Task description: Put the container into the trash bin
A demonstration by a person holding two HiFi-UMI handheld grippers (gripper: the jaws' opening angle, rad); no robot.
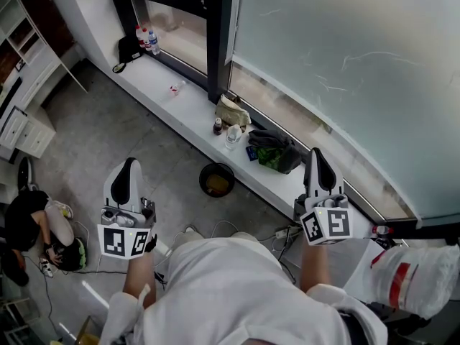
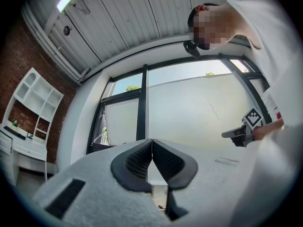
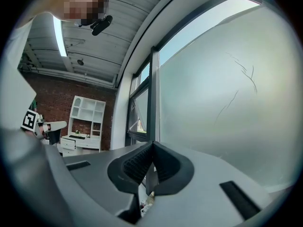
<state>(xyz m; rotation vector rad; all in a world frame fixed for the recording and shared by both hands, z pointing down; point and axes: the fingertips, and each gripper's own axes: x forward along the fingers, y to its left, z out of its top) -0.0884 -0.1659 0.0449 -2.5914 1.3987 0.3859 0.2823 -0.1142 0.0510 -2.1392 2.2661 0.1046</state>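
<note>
With left gripper and right gripper jaws closed and empty, grasp the probably light, crushable clear container mid-body.

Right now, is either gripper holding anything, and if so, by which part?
Nothing is held. The left gripper and the right gripper each have their jaws closed together with nothing between them.
</note>
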